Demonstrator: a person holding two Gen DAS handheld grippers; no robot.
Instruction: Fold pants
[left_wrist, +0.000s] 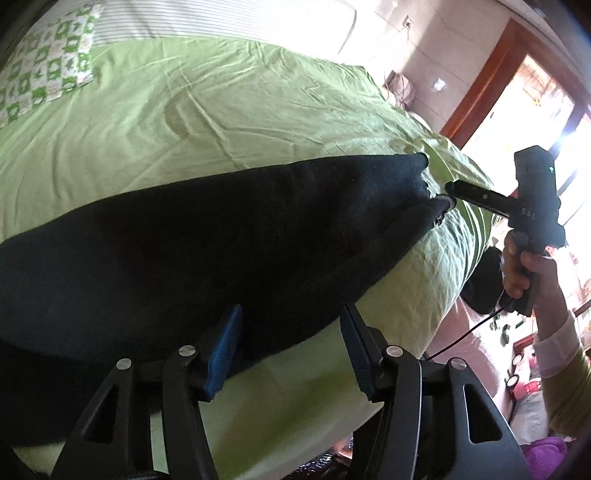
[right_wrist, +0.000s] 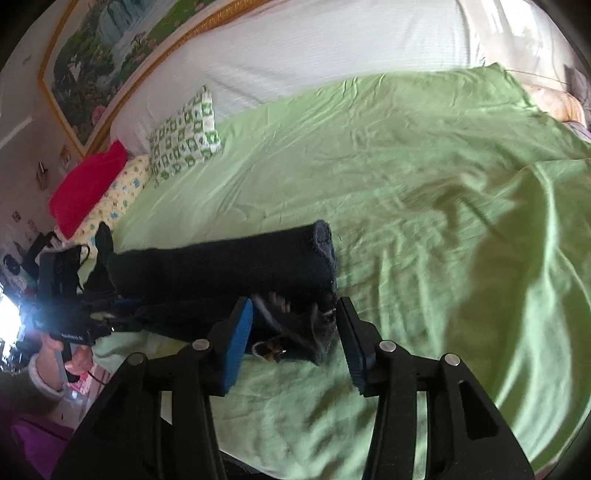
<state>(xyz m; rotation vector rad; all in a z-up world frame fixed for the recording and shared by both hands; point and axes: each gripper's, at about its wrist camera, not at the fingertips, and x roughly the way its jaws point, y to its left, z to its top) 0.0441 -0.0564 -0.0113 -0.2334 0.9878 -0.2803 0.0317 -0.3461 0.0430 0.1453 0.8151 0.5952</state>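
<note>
Dark pants lie stretched across the green bed sheet, folded lengthwise. My left gripper is open, its blue pads astride the near edge of the pants, one pad over the cloth. My right gripper is open at the other end of the pants, with the waist end and its tag between the pads. In the left wrist view the right gripper shows at the far end of the pants, its fingers at the cloth's edge.
A green-and-white patterned pillow and a red cloth lie at the bed's head. A white striped cover lies behind. The bed edge drops off to the right, with a doorway beyond.
</note>
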